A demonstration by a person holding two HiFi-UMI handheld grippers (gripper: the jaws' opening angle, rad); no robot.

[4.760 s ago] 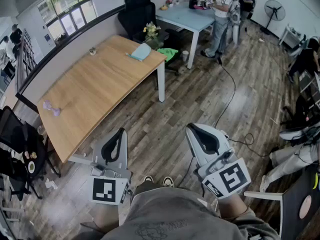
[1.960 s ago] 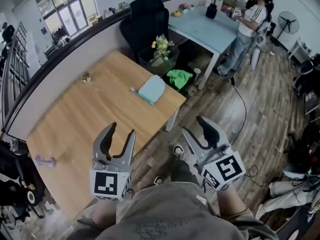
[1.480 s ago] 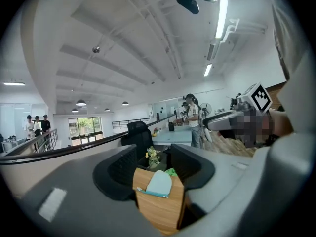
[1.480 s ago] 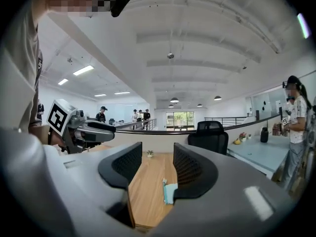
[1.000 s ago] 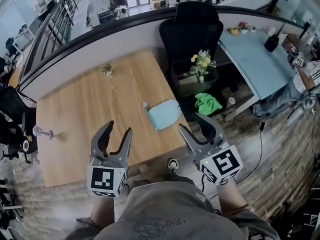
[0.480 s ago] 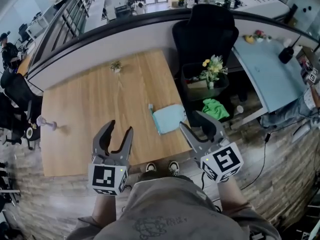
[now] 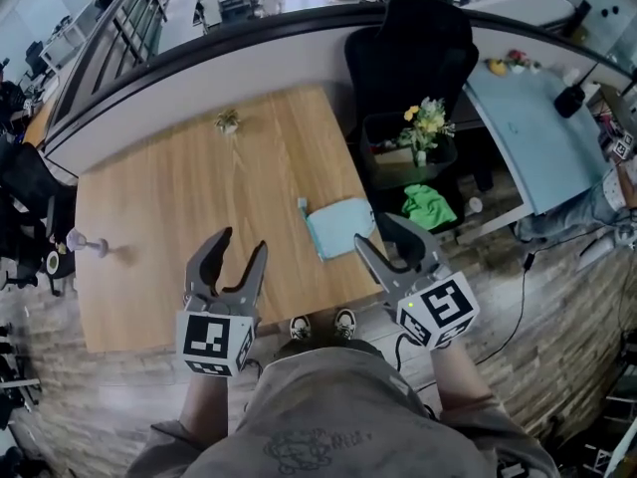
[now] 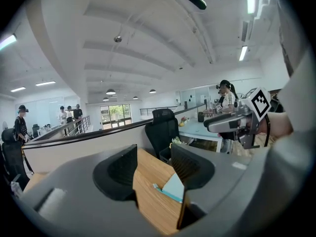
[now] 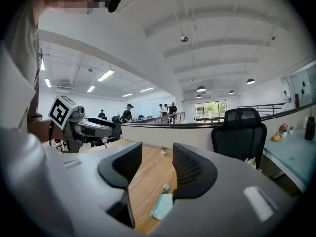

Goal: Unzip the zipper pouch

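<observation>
A light blue zipper pouch (image 7: pixel 338 227) lies flat on a wooden desk (image 7: pixel 199 207), close to the desk's near right corner. A small pale tab sticks out at the pouch's far left corner. Whether the zipper is closed cannot be made out.

The left tongs (image 7: pixel 240 251) hang over the near edge of the desk, to the left of the pouch and apart from it. Their jaws are spread wide with nothing between them. In the left gripper view, only the desk top and the pouch lying farther off show through the gap.

The right tongs (image 7: pixel 381 233) are held just beside the pouch's near right corner, over the desk's right edge. Their jaws are also wide apart and grip nothing. In the right gripper view, the pouch shows low in the gap, lying on the desk beyond the jaws and not touched by them.

On the far side of the desk stands a small potted plant (image 7: pixel 228 120). A little purple object (image 7: pixel 82 243) sits near the desk's left edge.

Beyond the desk's far right corner stands a black office chair (image 7: pixel 408 48). Near it is a dark bin holding yellow flowers (image 7: pixel 424 125), and a green cloth (image 7: pixel 429 205) lies on the wooden floor (image 7: pixel 557 297). A pale blue table (image 7: pixel 528 118) stands farther right.
</observation>
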